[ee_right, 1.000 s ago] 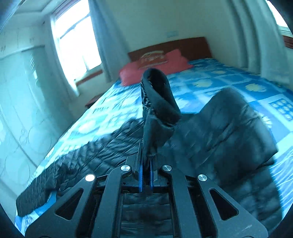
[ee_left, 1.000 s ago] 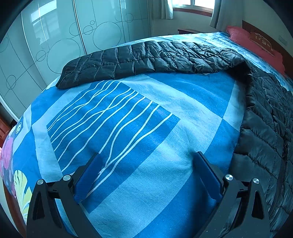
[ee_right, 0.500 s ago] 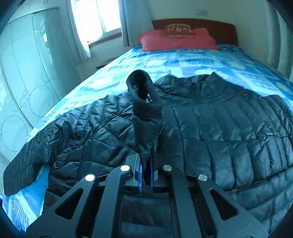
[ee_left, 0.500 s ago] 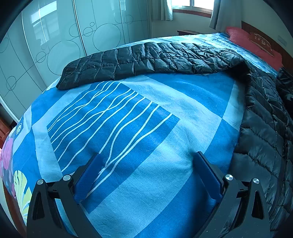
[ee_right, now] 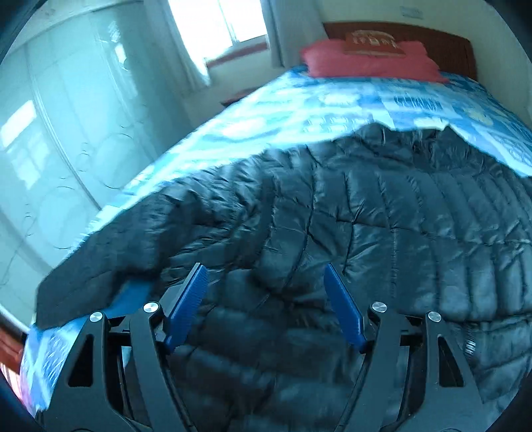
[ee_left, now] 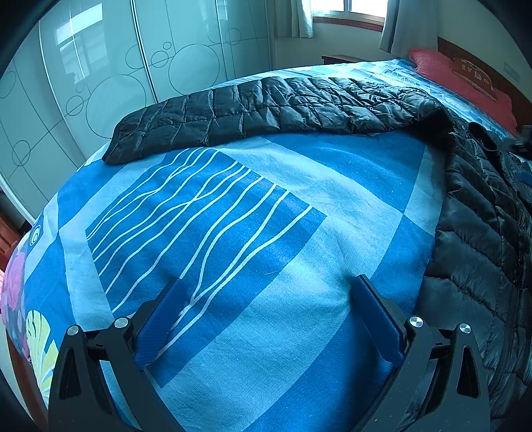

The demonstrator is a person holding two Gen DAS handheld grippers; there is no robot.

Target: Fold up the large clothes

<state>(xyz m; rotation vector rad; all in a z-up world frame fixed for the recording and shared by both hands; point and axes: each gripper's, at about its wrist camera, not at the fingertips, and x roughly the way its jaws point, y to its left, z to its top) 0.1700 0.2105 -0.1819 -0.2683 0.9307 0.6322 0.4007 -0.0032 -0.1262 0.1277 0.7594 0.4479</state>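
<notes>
A black quilted puffer jacket (ee_right: pixel 365 216) lies spread on the blue patterned bed. One sleeve (ee_left: pixel 266 109) stretches out flat to the left in the left wrist view, and the jacket's body (ee_left: pixel 482 239) runs down the right side there. My left gripper (ee_left: pixel 266 285) is open and empty, low over bare bedsheet, left of the jacket body. My right gripper (ee_right: pixel 264 272) is open and empty, just above the jacket's body. The right wrist view is blurred by motion.
The blue bedsheet (ee_left: pixel 232 216) covers the bed. Red pillows (ee_right: pixel 369 61) and a wooden headboard (ee_right: pixel 449 50) are at the far end. Glass wardrobe doors (ee_left: pixel 99 76) stand along the left side. A window with curtains (ee_right: pixel 216 30) is behind.
My right gripper was shut on a raised fold of the jacket; it has let go and opened, and the fold now lies down on the jacket. My left gripper has not moved.
</notes>
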